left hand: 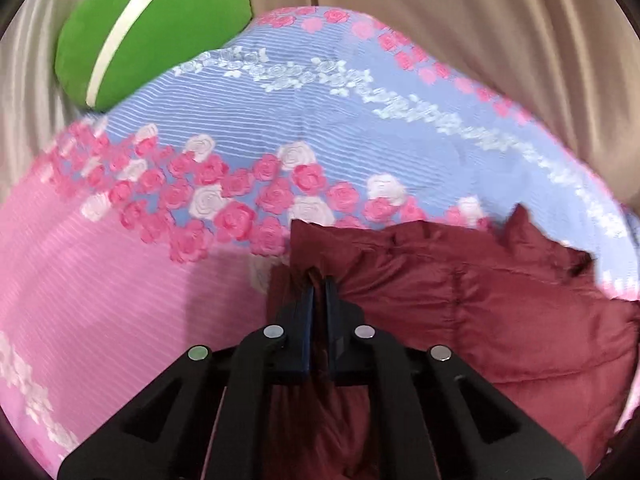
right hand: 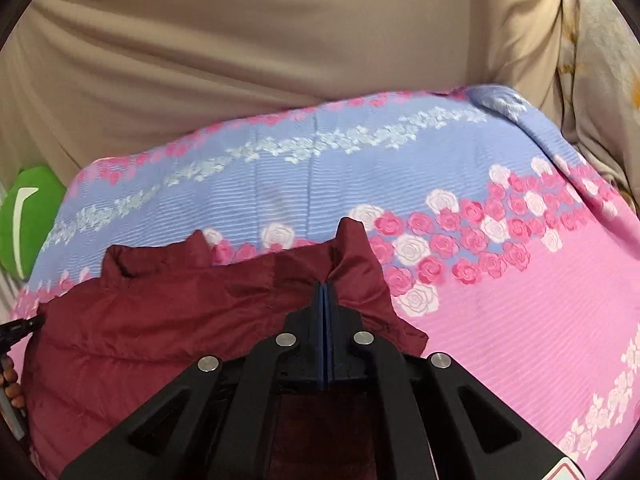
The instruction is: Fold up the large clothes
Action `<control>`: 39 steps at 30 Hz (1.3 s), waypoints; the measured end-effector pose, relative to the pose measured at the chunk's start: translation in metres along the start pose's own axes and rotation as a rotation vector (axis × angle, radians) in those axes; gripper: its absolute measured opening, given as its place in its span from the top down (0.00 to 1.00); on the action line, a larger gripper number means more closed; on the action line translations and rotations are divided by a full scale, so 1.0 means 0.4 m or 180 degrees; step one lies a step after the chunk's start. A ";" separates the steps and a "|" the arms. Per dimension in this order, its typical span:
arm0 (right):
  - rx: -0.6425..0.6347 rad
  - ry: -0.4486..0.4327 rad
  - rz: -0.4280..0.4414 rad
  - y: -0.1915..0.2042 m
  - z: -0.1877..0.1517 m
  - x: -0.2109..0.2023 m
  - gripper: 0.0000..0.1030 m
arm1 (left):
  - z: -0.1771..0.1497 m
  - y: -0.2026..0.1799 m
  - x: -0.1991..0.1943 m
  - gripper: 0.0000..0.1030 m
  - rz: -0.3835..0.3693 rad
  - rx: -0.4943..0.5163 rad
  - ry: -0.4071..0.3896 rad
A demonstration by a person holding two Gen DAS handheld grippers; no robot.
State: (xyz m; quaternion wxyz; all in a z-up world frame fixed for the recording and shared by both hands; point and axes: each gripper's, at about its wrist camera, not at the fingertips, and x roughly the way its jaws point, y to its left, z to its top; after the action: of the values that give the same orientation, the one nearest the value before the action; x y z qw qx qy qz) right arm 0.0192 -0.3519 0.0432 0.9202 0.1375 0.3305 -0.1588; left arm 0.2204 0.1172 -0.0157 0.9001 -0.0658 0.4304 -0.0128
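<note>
A dark red padded jacket (left hand: 460,304) lies on a bed covered by a pink and blue rose-print sheet (left hand: 120,280). My left gripper (left hand: 319,276) is shut on the jacket's left edge, fabric pinched between its fingers. In the right wrist view my right gripper (right hand: 326,286) is shut on the jacket (right hand: 160,320) near its right collar corner, which stands up past the fingertips. The jacket spans between the two grippers. The left gripper's tip (right hand: 20,330) shows at the left edge of the right wrist view.
A green cushion (left hand: 152,32) with a white stripe lies at the bed's far left, also seen in the right wrist view (right hand: 28,220). Beige curtains (right hand: 260,40) hang behind the bed. The sheet (right hand: 520,340) spreads right of the jacket.
</note>
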 end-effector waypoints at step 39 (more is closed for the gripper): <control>-0.0337 0.0480 0.0182 0.054 -0.270 -0.188 0.86 | -0.289 -0.090 -0.225 0.91 -0.0467 0.0523 0.0092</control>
State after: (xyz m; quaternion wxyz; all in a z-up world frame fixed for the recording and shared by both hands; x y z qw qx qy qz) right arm -0.0885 -0.2783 0.0151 0.9028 0.1096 0.4027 -0.1039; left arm 0.0752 0.0761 -0.0134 0.8928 -0.0229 0.4349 -0.1149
